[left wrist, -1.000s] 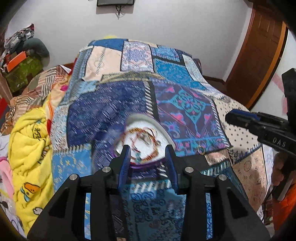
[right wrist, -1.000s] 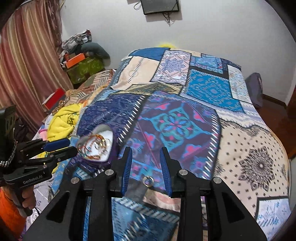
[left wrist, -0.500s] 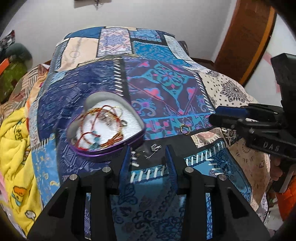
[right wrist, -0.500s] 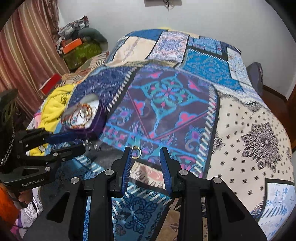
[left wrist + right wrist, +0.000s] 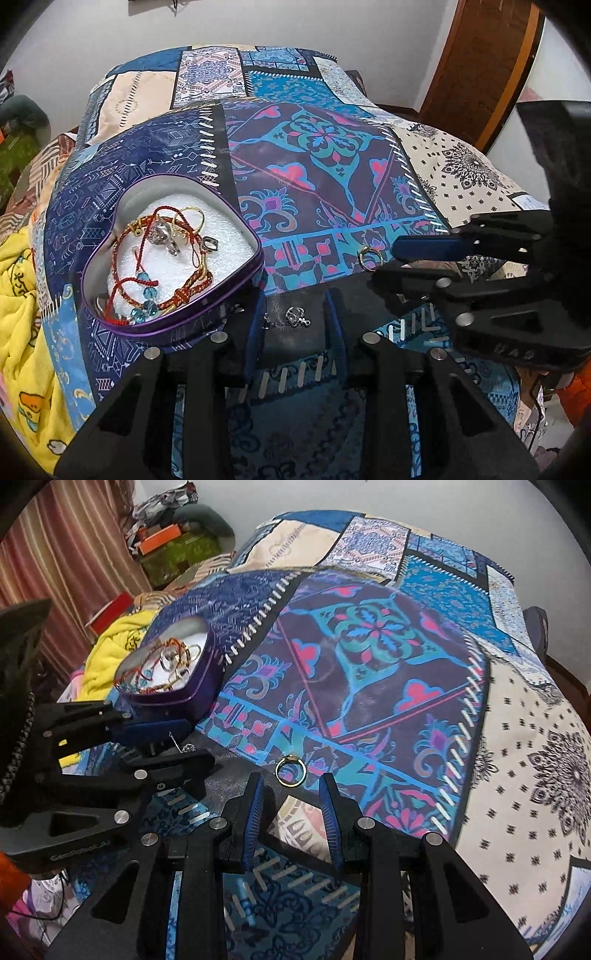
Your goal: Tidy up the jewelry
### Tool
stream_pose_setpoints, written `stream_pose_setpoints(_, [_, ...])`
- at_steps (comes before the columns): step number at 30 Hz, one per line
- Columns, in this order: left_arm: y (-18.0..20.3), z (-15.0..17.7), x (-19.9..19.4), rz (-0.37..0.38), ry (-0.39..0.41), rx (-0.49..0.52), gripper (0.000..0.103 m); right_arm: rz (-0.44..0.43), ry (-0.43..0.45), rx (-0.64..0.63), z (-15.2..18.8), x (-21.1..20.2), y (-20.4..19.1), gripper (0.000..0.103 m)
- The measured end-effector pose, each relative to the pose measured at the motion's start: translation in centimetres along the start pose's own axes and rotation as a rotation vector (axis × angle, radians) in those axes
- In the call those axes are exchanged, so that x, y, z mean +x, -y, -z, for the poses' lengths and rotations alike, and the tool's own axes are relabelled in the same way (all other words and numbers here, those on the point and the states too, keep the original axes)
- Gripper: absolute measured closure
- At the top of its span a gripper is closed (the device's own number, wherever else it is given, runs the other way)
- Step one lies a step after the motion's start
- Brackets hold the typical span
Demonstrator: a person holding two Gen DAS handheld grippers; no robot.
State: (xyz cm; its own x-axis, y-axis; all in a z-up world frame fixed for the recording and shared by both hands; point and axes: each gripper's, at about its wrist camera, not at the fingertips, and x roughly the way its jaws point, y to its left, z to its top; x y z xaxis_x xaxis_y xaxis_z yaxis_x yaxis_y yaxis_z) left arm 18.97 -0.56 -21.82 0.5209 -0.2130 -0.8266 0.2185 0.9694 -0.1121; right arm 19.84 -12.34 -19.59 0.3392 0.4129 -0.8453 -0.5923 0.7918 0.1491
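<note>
Purple heart-shaped tin [image 5: 173, 317] sits open on patchwork bedspread [image 5: 314, 155], white foam lining, holding red cord bracelets [image 5: 147, 258], blue beads, rings. Silver earring [image 5: 295, 315] lies loose on dark patch just beside tin, between fingers of left gripper [image 5: 293, 328]; jaws wide, gripping nothing. Gold ring [image 5: 290, 771] lies on bedspread just ahead of right gripper [image 5: 291, 794]; jaws wide, not touching ring. Yellow blanket [image 5: 22, 295] bunched at bed's left edge.

left gripper [image 5: 293, 314] lowered to earrings [image 5: 295, 316] | right gripper [image 5: 291, 794] neared ring [image 5: 290, 771]
</note>
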Motion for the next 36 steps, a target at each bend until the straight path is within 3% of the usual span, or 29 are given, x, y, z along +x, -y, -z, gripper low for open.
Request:
stream_pose_setpoints(7, [-0.3,0.3,0.1,-0.012,0.015,-0.009,0.083,0.007,0.021,0.002,-0.2,0.9,-0.3,0.075])
stream_pose_setpoints(10, [-0.5,0.4,-0.1,-0.005,0.018,-0.024,0.083,0.018,0.029,-0.007,-0.3,1.0,-0.8,0.076])
stream_pose_setpoints(13, [-0.3,0.5,-0.2,-0.012,0.020,-0.022,0.083,0.015,0.030,-0.011,-0.2,0.9,-1.1,0.086])
stream_pose_setpoints(24, [-0.7,0.8,-2.3,-0.026,0.039,-0.045,0.083,0.010,0.039,0.023,0.0,-0.3,-0.7,0.086])
stream_pose_setpoints(36, [-1.8,0.6,-7.0,-0.057,0.130,-0.078,0.083,0.018,0.155,0.028,-1.8,-4.5,-1.7,0.086])
